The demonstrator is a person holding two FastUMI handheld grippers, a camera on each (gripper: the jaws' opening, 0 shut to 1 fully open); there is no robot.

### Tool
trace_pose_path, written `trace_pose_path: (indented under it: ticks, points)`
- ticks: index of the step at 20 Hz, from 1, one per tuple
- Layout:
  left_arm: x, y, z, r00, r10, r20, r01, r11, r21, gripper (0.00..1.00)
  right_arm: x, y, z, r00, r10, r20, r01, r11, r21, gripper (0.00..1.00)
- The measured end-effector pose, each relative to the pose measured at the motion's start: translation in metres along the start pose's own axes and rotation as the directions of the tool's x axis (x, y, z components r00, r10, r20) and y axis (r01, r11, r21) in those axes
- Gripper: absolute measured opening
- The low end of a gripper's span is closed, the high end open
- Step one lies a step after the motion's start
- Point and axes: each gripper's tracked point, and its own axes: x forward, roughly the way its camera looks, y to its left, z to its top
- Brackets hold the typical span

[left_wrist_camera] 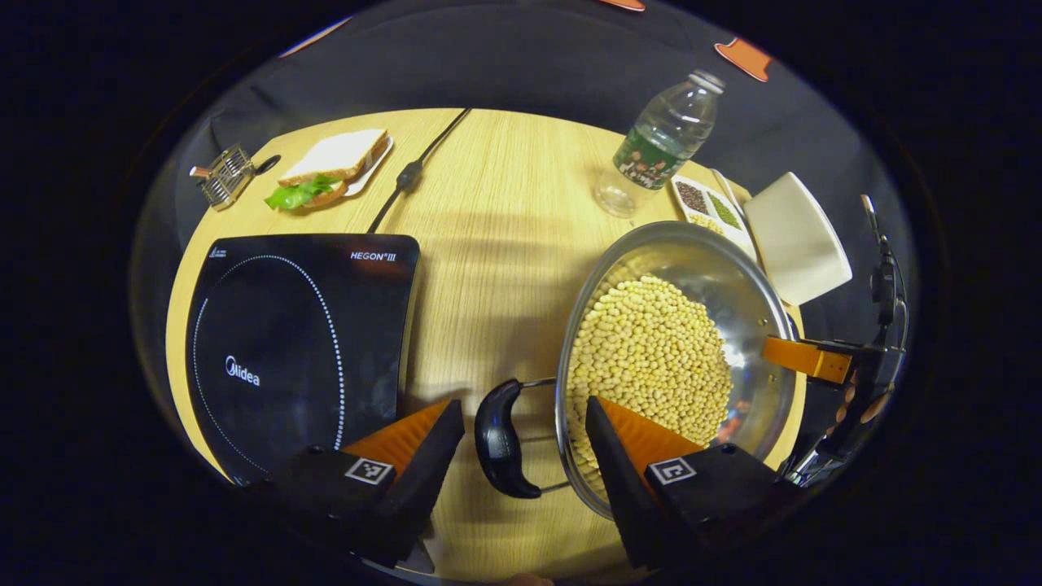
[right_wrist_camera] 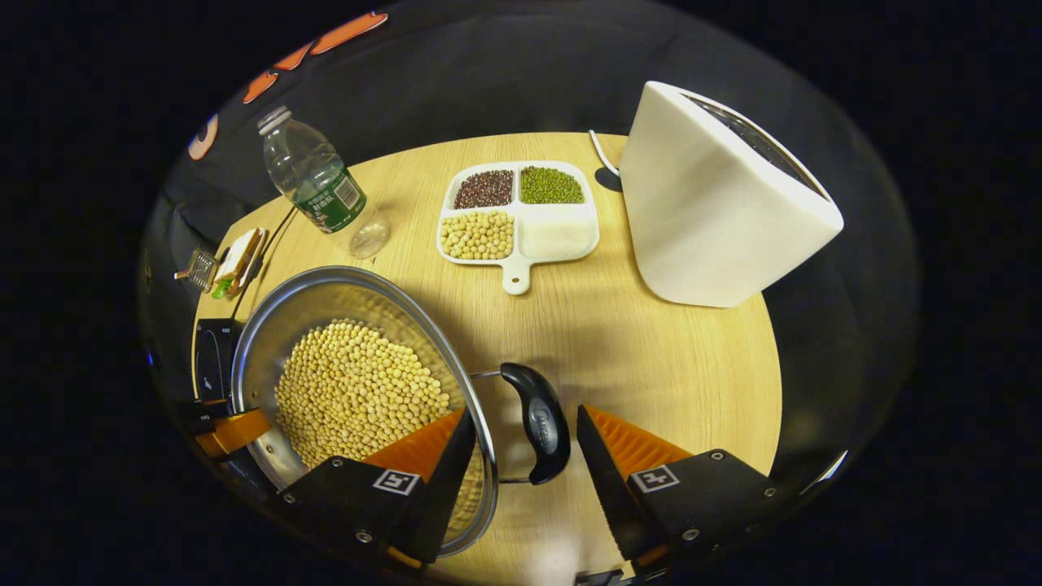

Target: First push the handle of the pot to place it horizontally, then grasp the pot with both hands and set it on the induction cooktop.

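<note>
Two black curved handles stick out from opposite sides of the round stainless-steel pot of yellow soybeans, which stands on the pale wood-grain round counter, just beside the black glass induction cooktop and not on it. The left hand-held gripper is spread wide around one handle, its fingers apart from it, one of them crossing over the pot's rim. The right hand-held gripper stands equally wide around the other handle, also without contact; the hand holding it is only dimly visible in the left gripper view. The cooktop's near corner is hidden behind a finger. Farther back stand a clear plastic water bottle, a white four-compartment dish of beans and grains, a white boxy toaster, cut off partly in shadow, and a sandwich with lettuce on a plate. Beyond the counter hangs dark cloth.
</note>
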Motion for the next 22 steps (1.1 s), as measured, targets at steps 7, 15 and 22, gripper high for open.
trace_pose_path:
  ticks: [7,15,22]
  points:
    - [0.019,-0.003,-0.001,1.0,0.011,0.019,-0.01,0.998,-0.058,0.84,0.005,0.001,-0.001,0.999,-0.041,0.019,0.042,0.997,-0.07,0.7]
    - [0.008,-0.002,0.019,0.994,0.067,0.088,-0.069,0.998,0.013,0.65,-0.014,0.011,-0.026,0.999,-0.033,-0.033,0.031,0.997,-0.065,0.58]
    - [-0.037,0.011,0.05,0.969,0.054,0.242,-0.067,0.997,0.042,0.65,-0.075,0.033,-0.008,0.994,-0.042,0.096,0.048,0.997,-0.06,0.53]
